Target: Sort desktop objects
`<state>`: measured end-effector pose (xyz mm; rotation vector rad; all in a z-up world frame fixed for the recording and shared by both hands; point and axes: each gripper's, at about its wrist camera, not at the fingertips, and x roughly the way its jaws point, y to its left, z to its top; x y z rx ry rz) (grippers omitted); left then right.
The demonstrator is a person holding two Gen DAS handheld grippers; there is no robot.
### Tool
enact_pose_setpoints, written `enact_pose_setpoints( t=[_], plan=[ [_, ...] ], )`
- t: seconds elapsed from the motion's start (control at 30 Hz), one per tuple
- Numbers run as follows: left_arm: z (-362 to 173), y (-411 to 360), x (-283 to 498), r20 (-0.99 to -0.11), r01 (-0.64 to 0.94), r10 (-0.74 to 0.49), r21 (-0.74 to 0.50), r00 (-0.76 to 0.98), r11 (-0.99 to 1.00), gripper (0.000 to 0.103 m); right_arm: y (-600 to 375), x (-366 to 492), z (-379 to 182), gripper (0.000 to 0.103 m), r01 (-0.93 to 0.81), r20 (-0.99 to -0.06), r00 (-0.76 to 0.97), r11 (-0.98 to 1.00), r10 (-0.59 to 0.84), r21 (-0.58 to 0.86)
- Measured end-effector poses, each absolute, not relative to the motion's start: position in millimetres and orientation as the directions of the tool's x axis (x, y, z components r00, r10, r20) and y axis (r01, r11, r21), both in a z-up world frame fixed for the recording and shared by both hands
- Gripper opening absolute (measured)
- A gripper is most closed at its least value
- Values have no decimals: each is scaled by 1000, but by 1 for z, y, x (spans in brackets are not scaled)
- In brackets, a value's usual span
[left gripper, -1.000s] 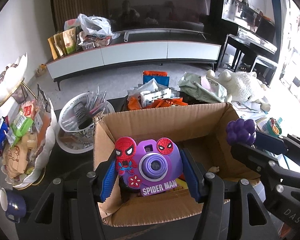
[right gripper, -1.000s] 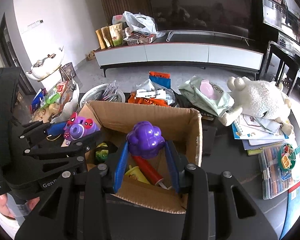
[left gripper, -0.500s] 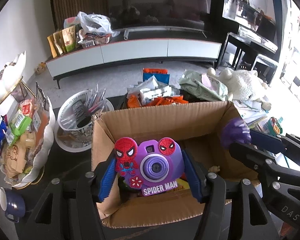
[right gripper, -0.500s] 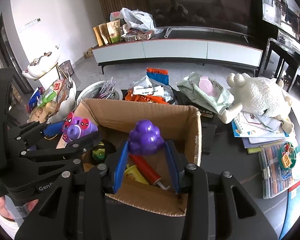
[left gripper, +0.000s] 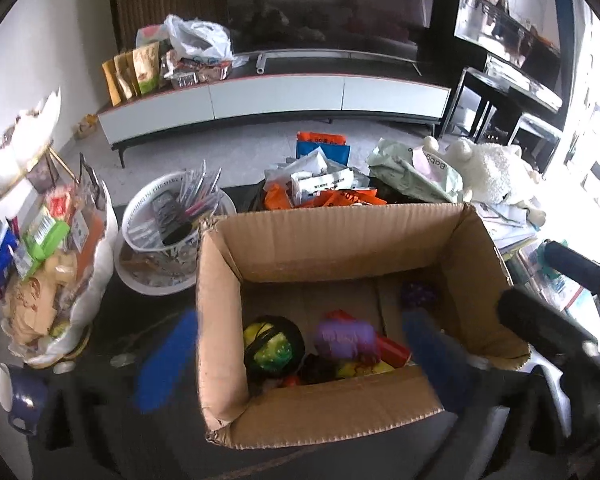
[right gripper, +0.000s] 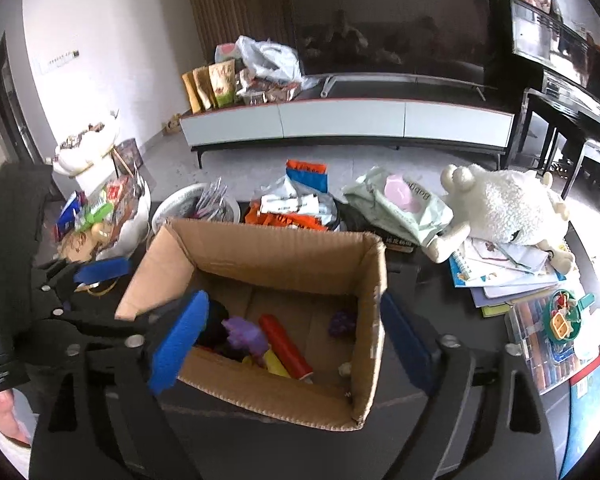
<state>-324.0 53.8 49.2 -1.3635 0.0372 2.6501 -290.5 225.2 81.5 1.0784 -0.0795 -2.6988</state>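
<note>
An open cardboard box (left gripper: 340,240) (right gripper: 260,256) stands on the dark table right in front of both grippers. Inside lie the purple Spider-Man camera toy (left gripper: 344,338) (right gripper: 244,332), a purple grape toy (left gripper: 419,295) (right gripper: 342,322), a red cylinder (right gripper: 284,344) and a green-yellow ball (left gripper: 272,348). My left gripper (left gripper: 300,360) is open and empty, its blurred blue pads straddling the box's near left corner. My right gripper (right gripper: 294,342) is open and empty too, pads spread wide over the box's near side.
Left of the box are a white bowl of pens (left gripper: 172,232), a snack basket (left gripper: 48,272) and a blue mug (left gripper: 20,400). Behind it lie orange packets (right gripper: 288,216) and a wipes pack (right gripper: 396,200). A plush sheep (right gripper: 500,208) on books and a plastic case (right gripper: 540,344) sit right.
Both grippers opened. The Spider-Man camera dropped from the left one and the purple grape toy from the right one; both now lie inside the box.
</note>
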Motion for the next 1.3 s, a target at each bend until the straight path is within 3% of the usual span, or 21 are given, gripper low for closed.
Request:
enact_pose_setpoints(
  t=[0.1, 0.43, 1.1, 1.3],
  plan=[
    [48, 53, -321, -812, -152, 132, -54, -569, -987, 103, 227, -286, 86, 102, 188, -656, -723, -976, -216, 114],
    [55, 61, -297, -778, -168, 67, 50, -625, -984, 103, 237, -265, 95, 102, 178, -622, -754, -977, -210, 114],
    [68, 46, -215, -755, -136, 62, 37, -653, -990, 103, 241, -196, 91, 102, 172, -611, -773, -984, -168, 53],
    [64, 43, -173, -741, -94, -3, 89, -671, -992, 103, 244, -160, 81, 102, 179, -623, -760, -981, -185, 72]
  ],
)
